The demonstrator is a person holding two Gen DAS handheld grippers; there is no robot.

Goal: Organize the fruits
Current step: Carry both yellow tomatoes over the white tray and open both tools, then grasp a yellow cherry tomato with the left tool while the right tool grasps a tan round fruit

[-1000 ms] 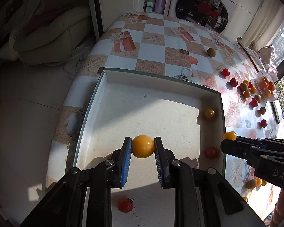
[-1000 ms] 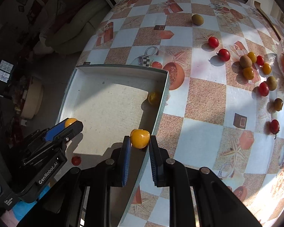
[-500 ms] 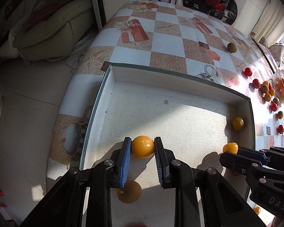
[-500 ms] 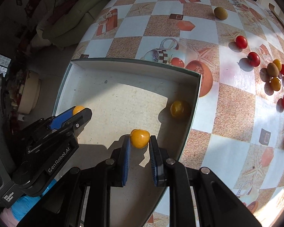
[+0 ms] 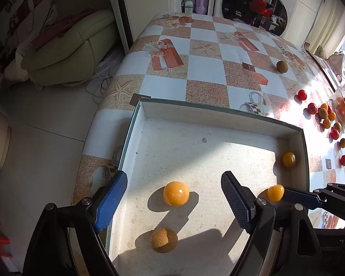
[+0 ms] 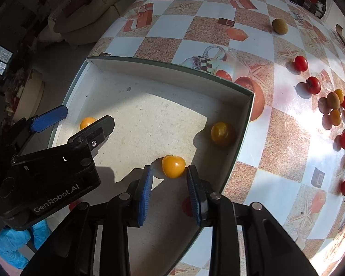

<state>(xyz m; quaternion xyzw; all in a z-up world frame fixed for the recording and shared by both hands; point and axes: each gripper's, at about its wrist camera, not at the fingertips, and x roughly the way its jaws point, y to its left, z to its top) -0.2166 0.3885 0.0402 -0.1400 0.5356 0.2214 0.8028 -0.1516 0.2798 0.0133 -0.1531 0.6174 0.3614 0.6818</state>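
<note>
Sunlit and checkered, the tabletop [image 5: 207, 69] carries a shallow white box [image 5: 209, 112] near its corner, with a pale sofa [image 5: 64, 50] and a washing machine [image 5: 255, 4] beyond.

My left hand-held gripper [image 5: 172, 197] has just been opening; its blue pads stand wide apart, and the orange fruit [image 5: 176, 193] lies between them on the box floor, touching neither. Just below it sits a brownish fruit [image 5: 163, 240], partly in shadow. My right hand-held gripper [image 6: 170, 179] has also just been opening; its pads stand a little apart with a second orange fruit [image 6: 173, 166] between them, a gap showing on each side, though I cannot tell whether it rests fully on the floor. A yellow fruit [image 6: 222, 133] lies in the far right corner of the box, close to the wall.

From the right wrist view, the black body of the left hand-held gripper blocks much of the box's left side and covers part of the fruit there. Something red [image 6: 187, 205] shows behind my right pad, mostly hidden; I cannot say what it is. A blue glove [image 6: 18, 246] peeks out at the lower left, cut off by the frame.

Outside the box, a lone greenish-brown fruit [image 6: 279, 26] sits well apart, while red and orange ones [image 6: 333, 105] cluster toward the right edge, washed out by glare and hard to count.
</note>
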